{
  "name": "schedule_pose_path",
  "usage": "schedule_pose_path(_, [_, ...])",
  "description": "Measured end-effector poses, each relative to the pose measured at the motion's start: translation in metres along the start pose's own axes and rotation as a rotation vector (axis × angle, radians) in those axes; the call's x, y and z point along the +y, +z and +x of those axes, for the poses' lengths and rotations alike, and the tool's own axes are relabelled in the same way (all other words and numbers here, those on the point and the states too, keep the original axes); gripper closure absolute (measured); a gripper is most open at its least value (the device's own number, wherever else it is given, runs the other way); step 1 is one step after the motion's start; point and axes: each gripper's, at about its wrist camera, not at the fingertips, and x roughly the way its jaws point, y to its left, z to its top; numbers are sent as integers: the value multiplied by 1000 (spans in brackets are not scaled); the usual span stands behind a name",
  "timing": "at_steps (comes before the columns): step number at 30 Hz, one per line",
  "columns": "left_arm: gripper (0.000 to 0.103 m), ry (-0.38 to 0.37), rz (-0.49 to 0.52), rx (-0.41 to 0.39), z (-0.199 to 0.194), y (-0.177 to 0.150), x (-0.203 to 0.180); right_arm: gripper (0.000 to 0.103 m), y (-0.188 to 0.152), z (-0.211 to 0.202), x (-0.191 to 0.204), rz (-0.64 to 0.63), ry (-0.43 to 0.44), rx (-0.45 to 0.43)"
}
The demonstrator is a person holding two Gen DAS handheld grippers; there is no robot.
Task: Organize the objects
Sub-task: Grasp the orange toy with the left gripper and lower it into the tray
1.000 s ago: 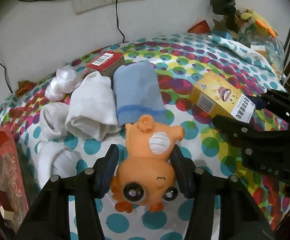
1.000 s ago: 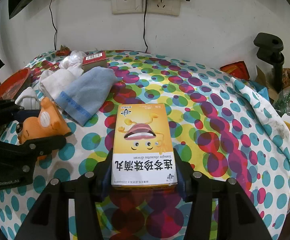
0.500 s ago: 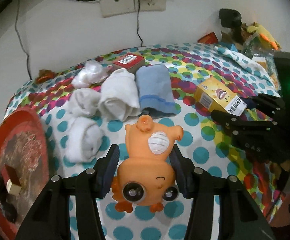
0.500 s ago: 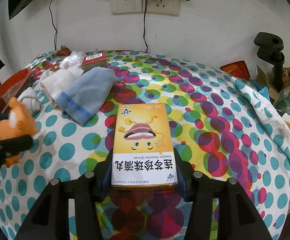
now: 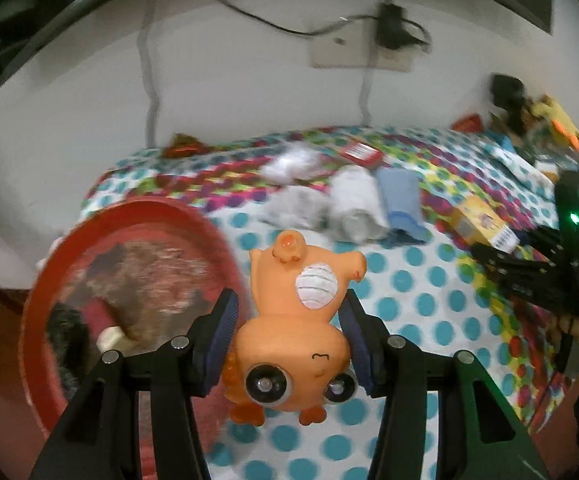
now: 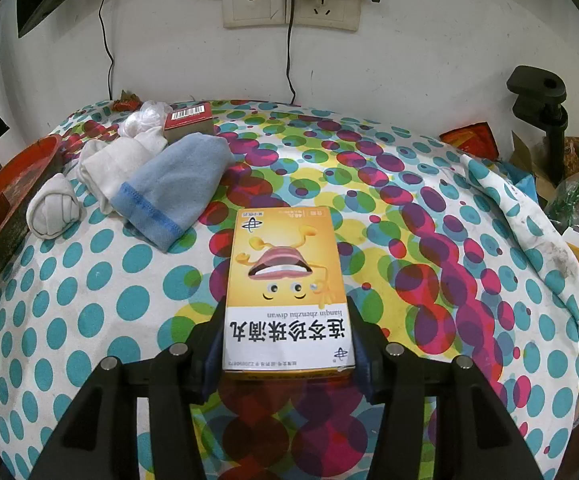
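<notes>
My left gripper (image 5: 287,344) clenches the orange toy (image 5: 297,328), lower centre, beside the red basin (image 5: 129,216) at left. The toy's rounded body could squirt out. My right gripper (image 6: 287,344) clamps the yellow box (image 6: 287,280), lower centre, printed "lianqin zhenzhu diwan".

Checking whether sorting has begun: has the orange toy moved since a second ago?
Yes. The orange toy, in the left gripper, went from beside the blue sock toward the red tray.
</notes>
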Motion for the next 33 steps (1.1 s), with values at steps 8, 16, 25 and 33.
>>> schedule_pose_path(8, [54,93,-124,13,-4,-12,70,50,0,0,0,1,0,0])
schedule_pose_path(16, [54,131,-255,73,6,-53,125,50,0,0,0,1,0,1])
schedule_pose_path(25, [54,179,-309,118,26,-82,162,50,0,-1,0,1,0,1])
schedule_pose_path(33, [53,238,-338,110,32,-84,197,50,1,-1,0,1,-1,2])
